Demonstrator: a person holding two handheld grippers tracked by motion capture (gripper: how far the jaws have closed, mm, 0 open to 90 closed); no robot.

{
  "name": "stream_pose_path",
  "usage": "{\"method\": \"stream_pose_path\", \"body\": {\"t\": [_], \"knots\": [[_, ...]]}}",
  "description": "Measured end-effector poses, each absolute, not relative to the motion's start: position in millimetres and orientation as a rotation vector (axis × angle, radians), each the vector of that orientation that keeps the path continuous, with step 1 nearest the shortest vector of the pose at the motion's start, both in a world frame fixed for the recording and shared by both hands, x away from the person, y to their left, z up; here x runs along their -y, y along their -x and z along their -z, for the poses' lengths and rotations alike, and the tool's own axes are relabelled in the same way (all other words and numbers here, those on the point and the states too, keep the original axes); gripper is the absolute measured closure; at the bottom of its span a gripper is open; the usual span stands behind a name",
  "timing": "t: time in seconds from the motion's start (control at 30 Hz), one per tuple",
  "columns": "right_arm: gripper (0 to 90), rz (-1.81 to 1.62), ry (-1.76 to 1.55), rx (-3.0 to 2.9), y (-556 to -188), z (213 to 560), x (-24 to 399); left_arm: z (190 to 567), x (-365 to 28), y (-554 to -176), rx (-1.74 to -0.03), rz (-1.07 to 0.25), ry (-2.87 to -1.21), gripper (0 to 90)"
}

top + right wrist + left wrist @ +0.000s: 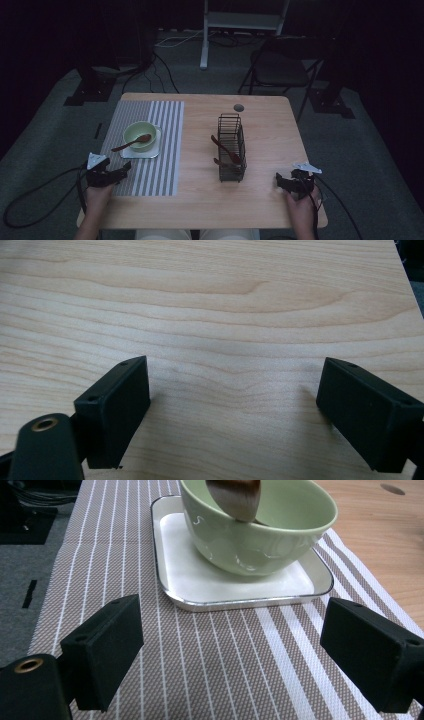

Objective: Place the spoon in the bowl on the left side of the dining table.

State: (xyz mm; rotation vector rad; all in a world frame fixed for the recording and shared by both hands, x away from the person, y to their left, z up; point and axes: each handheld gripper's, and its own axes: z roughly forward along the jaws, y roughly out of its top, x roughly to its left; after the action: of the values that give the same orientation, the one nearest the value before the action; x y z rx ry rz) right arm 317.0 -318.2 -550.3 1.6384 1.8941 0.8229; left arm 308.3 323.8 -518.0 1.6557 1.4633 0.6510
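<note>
Left tool [120,172] wide apart, lower left, over striped grey mat [165,150]. Green round bowl [139,136] with brown wooden spoon [131,143] sits on white square plate [150,151]. Right tool [281,181] wide apart, lower right, over pale wooden tabletop [270,135]. Black wire basket [231,147] stands mid-frame.

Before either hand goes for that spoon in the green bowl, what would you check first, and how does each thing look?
1. Left gripper open: ok, jaws stand wide apart.
2. Right gripper open and empty: ok, over bare table.
3. Spoon reachable: ok, its handle sticks out over the rim of the bowl toward the left gripper.
4. Bowl seated on the white tray: ok, upright.
5. Tray flat on the striped mat: ok.
6. Room in the wire basket: cannot tell; it already holds utensils.
</note>
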Motion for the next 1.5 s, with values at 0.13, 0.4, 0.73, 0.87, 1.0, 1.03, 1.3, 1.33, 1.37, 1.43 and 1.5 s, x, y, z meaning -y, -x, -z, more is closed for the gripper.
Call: {"method": "stream_pose_path", "body": {"t": [0.13,0.4,0.73,0.87,1.0,1.03,1.3,1.33,1.37,1.43,1.5], "knots": [[13.1,-0.823,-1.637,-1.894,-317,550,318,521,-323,-301,-1.453,-0.623,-1.687,9.7],[13.1,-0.823,-1.638,-1.894,-317,550,318,527,-322,-285,-1.424,-0.611,-1.733,2.5],[13.1,-0.823,-1.638,-1.894,-317,550,318,527,-318,-258,-1.373,-0.680,-1.742,2.3],[13.2,-0.823,-1.638,-1.894,-317,550,318,531,-319,-252,-1.376,-0.657,-1.777,2.3],[13.2,-0.823,-1.638,-1.894,-317,550,318,533,-321,-246,-1.370,-0.683,-1.789,2.3],[13.1,-0.823,-1.638,-1.894,-317,550,318,533,-322,-245,-1.366,-0.697,-1.793,2.3],[13.1,-0.823,-1.638,-1.894,-317,550,318,536,-327,-230,-1.382,-0.712,-1.807,2.3],[13.2,-0.823,-1.638,-1.894,-317,550,318,537,-328,-228,-1.381,-0.716,-1.800,2.3],[13.2,-0.823,-1.638,-1.894,-317,550,318,537,-329,-226,-1.387,-0.716,-1.800,2.3],[13.1,-0.823,-1.638,-1.894,-317,550,318,538,-331,-223,-1.386,-0.722,-1.804,2.3],[13.2,-0.823,-1.638,-1.894,-317,550,318,540,-333,-221,-1.390,-0.732,-1.823,2.3]]}}
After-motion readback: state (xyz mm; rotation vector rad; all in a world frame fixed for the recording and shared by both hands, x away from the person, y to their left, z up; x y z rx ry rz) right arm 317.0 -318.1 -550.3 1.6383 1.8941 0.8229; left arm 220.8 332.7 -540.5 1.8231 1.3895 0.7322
